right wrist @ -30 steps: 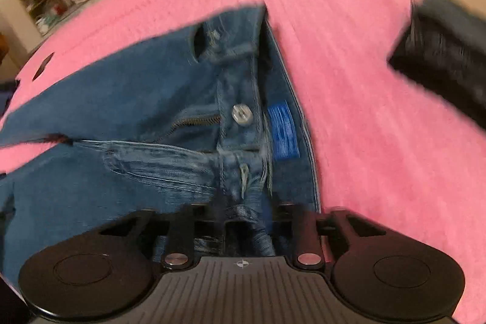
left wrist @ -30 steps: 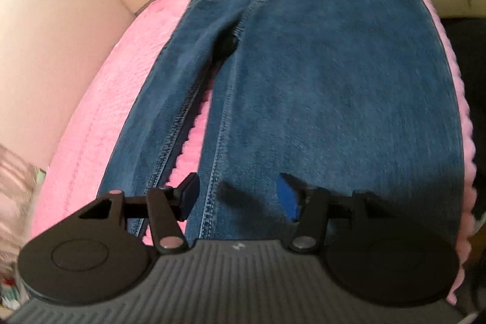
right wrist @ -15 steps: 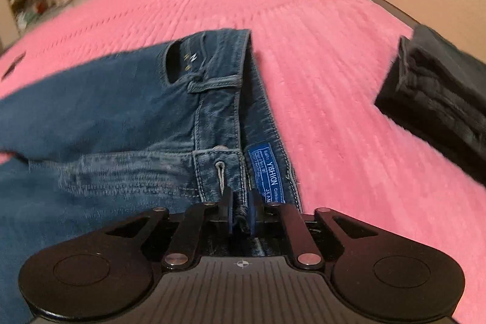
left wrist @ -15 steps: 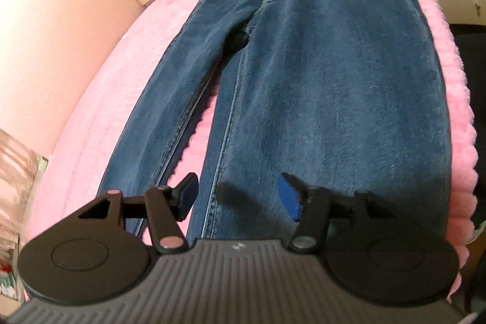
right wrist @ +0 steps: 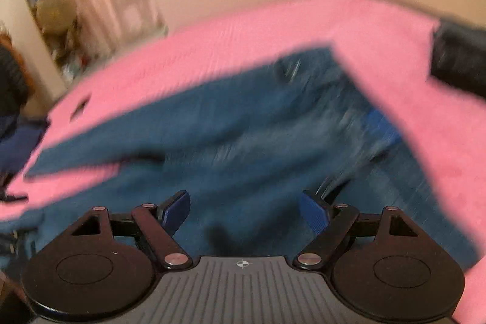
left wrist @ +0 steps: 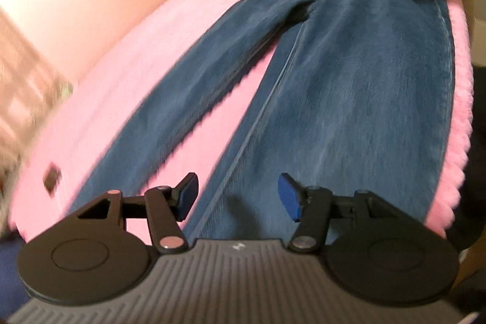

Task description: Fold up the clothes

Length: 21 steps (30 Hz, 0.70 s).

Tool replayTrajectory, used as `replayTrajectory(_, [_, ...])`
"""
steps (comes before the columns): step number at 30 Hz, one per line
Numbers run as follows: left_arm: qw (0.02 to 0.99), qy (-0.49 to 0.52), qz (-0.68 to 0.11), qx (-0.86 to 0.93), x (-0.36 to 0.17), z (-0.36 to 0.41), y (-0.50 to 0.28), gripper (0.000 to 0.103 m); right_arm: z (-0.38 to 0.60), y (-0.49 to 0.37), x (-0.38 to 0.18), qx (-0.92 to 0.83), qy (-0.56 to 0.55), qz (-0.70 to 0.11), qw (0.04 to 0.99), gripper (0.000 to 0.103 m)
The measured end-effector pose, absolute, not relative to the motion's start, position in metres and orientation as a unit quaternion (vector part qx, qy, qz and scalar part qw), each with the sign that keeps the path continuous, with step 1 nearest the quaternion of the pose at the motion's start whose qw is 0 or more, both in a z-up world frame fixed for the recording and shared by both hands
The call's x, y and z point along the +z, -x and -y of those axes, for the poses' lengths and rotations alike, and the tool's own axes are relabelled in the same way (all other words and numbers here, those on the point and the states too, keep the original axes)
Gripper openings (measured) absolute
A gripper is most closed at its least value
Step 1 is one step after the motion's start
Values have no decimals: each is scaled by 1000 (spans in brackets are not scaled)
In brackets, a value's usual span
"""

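While your blue denim jeans (left wrist: 349, 99) lie flat on the fuzzy pink bed cover (left wrist: 170, 29), your left gripper (left wrist: 237, 196) has its fingers apart (nothing between them), and your right gripper (right wrist: 243, 211) is opening, empty, above the jeans.

Blue jeans (left wrist: 349, 75) lie flat and unfolded on the pink bedspread (left wrist: 158, 50), legs slightly parted.

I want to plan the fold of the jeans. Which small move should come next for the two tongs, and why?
Probably bring the left tongs down onto the hem of the nearer leg of the jeans and close there. The jeans lie flat and spread on the pink blanket, legs apart; the left tongs are open with nothing between them, and the right tongs are opening, gripping nothing.
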<state>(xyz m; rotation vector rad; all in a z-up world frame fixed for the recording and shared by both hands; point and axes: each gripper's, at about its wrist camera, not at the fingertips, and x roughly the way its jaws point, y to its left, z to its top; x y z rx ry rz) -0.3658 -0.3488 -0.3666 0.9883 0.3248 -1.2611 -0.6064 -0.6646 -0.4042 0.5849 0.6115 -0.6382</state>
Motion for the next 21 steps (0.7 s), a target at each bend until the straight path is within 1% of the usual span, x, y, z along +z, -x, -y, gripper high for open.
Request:
replayTrajectory(2, [688,-450,-157,-547,-372,335,357,54,663,599,-416,-305,-286,-318,850,82])
replayTrajectory(3, [691,-454,-163,-539,-374,329,353,54,659,599,-412,-311,-281,-320,850,82])
replayTrajectory(7, [716,-446,-177,-506,-369,286,336,54,628,606,-382,-316,-293,-296,853,82])
replayTrajectory(8, [724,-442,-180,-497,-368,275,332,54,616,607,-377,-315,-289,-294,855,84])
replayTrajectory(9, [732,-439,-186,-487,-367,262,328,54,605,607,-375,-316,-285,-296,855,89])
replayTrajectory(10, [738,-437,-191,-478,-367,249,324,54,594,607,-375,-316,-281,-301,855,101])
replayTrajectory(11, [742,-435,-196,-471,-368,236,321,54,583,606,-376,-316,-277,-307,854,103])
replayTrajectory(15, [750,-438,-218,-445,-371,181,309,55,544,599,-378,-331,-272,-346,835,103])
replayTrajectory(19, [762,-442,-230,-414,-374,136,300,55,517,594,-374,-358,-270,-363,817,103])
replayTrajectory(20, [766,-442,-232,-406,-375,126,298,56,510,591,-373,-361,-267,-369,814,103])
replayTrajectory(21, [769,-442,-235,-397,-376,115,296,61,505,587,-373,-363,-262,-376,811,103])
